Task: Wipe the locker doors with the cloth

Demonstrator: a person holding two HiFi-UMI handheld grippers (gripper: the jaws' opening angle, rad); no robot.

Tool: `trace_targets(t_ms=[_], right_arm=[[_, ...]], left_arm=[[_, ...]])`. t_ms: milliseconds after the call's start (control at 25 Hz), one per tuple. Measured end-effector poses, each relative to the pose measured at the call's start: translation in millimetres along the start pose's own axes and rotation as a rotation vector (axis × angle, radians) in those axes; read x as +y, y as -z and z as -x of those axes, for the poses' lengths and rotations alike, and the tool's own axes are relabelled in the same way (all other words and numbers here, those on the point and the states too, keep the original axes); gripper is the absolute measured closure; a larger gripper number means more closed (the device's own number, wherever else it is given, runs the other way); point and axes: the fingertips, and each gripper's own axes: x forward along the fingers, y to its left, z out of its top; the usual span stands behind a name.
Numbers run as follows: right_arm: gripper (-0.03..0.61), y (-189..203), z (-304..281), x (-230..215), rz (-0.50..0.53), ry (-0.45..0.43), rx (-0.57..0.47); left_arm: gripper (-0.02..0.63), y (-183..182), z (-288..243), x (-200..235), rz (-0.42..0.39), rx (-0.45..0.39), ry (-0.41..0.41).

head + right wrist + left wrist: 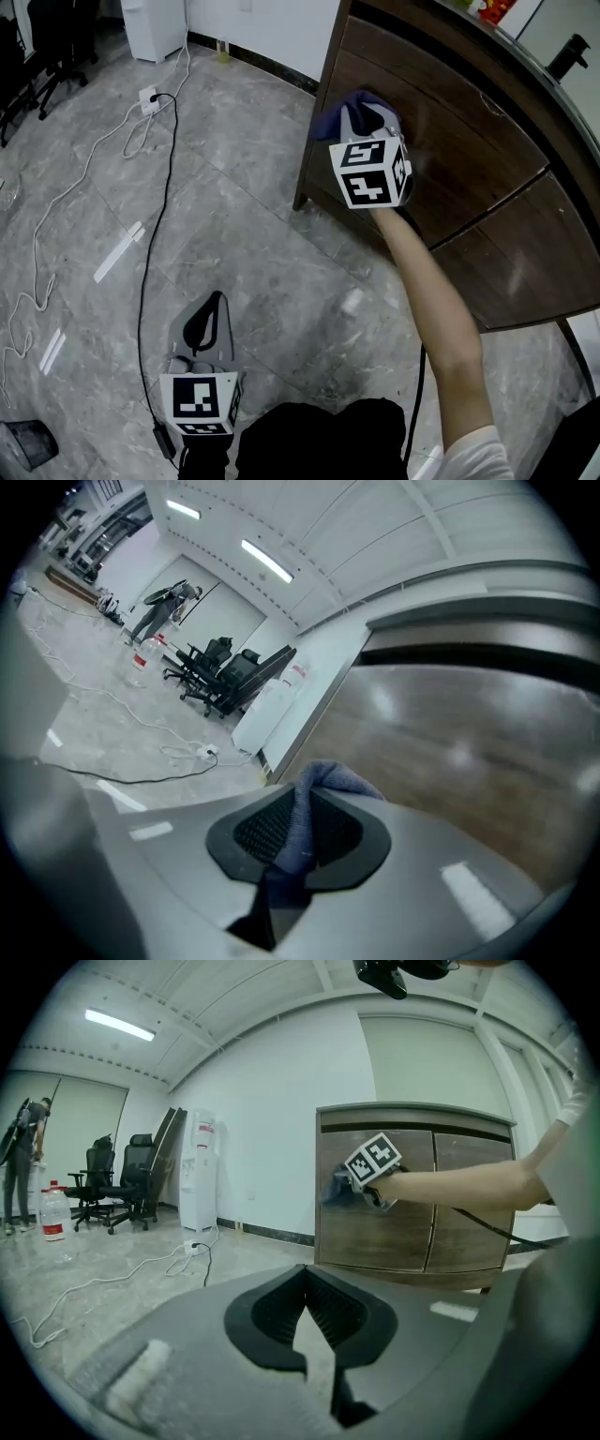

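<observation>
Glossy grey marbled floor (262, 244); curved locker doors (450, 141) of dark wood grain. Soft blue cloth (323, 785) pinched in narrowly parted right gripper (298, 832), against upper door. Left gripper (305, 1302) closed, empty.

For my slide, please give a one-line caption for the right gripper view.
Right gripper, jaws shut on a blue cloth, faces the brown wooden locker door.

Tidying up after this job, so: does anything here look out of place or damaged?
Yes: a black cable and a white cable trail loose across the floor from a power strip, which looks untidy. The locker doors show no visible damage.
</observation>
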Motion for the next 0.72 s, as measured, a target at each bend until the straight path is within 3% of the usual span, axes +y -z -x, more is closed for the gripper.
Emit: trace_targets(t_ms=[280, 400, 520, 720], right_arm=[[0.529, -109.5, 9.4, -61.4, -0.070, 0.085, -0.141], [0.529, -129.9, 10.6, -70.9, -0.084, 0.118, -0.160], [0.529, -109.6, 4.4, -55.1, -0.059, 0.136, -0.150], [0.529, -19.1, -26.9, 16.8, 0.003, 0.093, -0.034]], left_arm=[[0.611, 1.5, 5.2, 8.9, 0.011, -0.012, -0.002], [0.611, 4.7, 1.9, 7.5, 0.030, -0.005, 0.008], [0.611, 10.0, -1.5, 3.3, 0.038, -0.003, 0.026], [0.611, 19.8, -1.4, 9.7, 0.040, 0.006, 0.019]])
